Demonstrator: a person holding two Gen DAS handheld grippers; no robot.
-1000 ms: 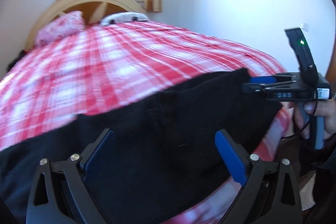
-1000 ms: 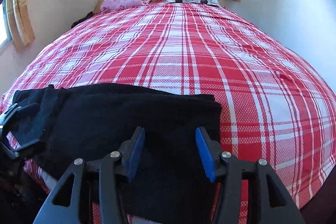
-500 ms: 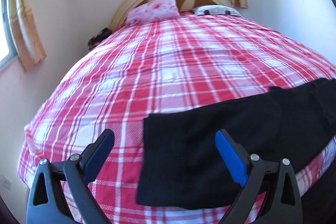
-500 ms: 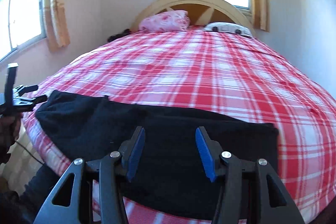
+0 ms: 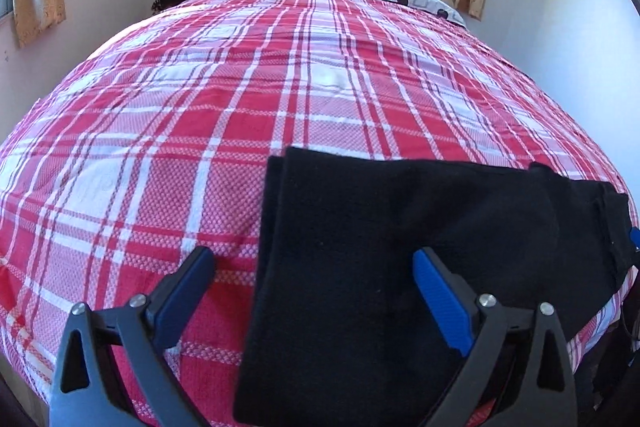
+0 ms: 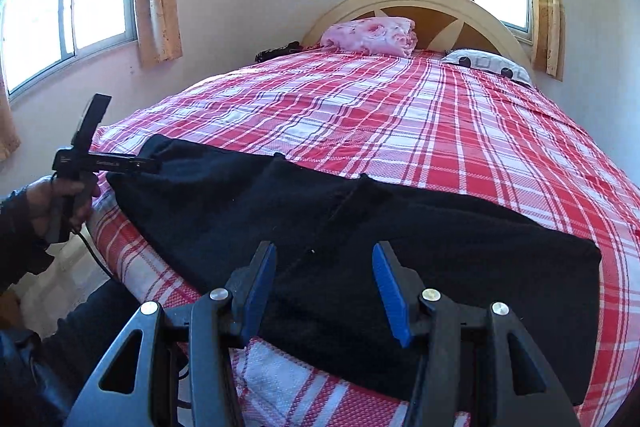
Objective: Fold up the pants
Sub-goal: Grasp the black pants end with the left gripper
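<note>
Legible text: none. One printed marking recorded, a pale line of small lettering on the black side bar of the left hand-held gripper, at the far left of the right wrist view, too small and blurred to read. No labels, brands, numbers or signs readable on the bed cover, pillows or walls in either view.

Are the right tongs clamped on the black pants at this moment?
No: the right tongs hang open over the black fabric pants on the red plaid bedspread, blue pads apart and pinching nothing.
</note>
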